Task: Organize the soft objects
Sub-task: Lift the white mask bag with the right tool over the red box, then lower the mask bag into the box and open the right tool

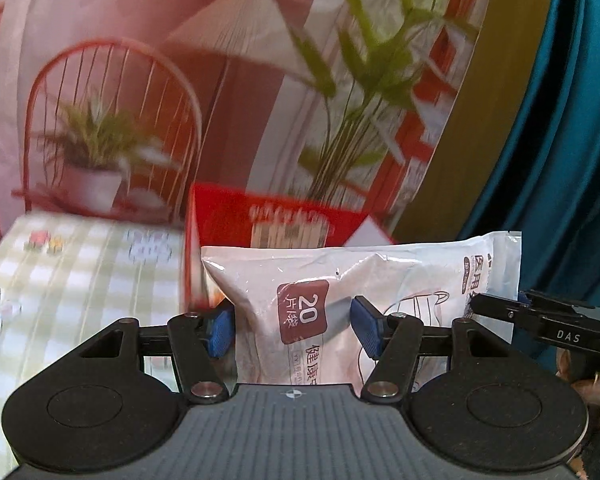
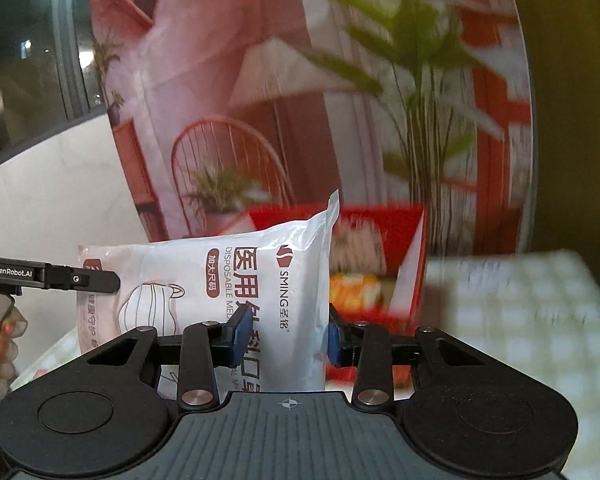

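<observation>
White mask pack (image 1: 340, 300) is pinched by left tool (image 1: 292, 326) and right tool (image 2: 288, 336), carried; next, lower into red box (image 2: 380, 264) ahead.

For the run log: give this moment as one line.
left gripper: shut on mask pack | right gripper: shut on mask pack, other end | pack: held up between both | behind: red box on checked tablecloth
</observation>
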### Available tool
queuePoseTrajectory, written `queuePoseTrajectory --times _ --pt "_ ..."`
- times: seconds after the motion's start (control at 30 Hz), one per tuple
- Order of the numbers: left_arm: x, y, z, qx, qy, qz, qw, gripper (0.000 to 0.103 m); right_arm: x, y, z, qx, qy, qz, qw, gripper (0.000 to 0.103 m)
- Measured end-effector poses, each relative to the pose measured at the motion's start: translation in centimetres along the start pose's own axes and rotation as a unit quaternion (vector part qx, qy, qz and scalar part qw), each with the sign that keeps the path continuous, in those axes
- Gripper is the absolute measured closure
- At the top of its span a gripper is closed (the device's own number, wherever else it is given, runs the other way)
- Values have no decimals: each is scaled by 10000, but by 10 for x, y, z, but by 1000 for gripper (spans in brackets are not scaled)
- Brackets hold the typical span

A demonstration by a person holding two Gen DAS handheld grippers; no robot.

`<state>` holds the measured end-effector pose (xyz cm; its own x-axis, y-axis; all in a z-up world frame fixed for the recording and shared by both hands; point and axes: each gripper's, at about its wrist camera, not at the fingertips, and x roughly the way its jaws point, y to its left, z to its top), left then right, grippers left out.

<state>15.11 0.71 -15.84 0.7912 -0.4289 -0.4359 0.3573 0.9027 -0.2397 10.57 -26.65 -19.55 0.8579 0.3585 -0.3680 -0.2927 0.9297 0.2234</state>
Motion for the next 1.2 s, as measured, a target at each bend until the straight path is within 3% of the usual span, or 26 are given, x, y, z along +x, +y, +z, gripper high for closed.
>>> queuePoseTrajectory --times 0.3,0.5,0.77,1.03,1.2 --pt "28 -25 60 559 -719 301 9954 39 15 -11 64 -516 -710 -373 9954 69" --pt "64 -21 72 652 -635 548 9943 39 52 -23 77 -517 -789 -592 9938 70" --pt "106 4 61 622 42 656 9959 39 104 -37 55 -501 -214 -732 9958 70" --pt "145 14 44 767 761 771 9911 39 146 -50 36 -466 686 -832 9931 70" --pt "158 22 39 794 976 766 9891 36 160 -52 30 -507 1002 -940 9892 70"
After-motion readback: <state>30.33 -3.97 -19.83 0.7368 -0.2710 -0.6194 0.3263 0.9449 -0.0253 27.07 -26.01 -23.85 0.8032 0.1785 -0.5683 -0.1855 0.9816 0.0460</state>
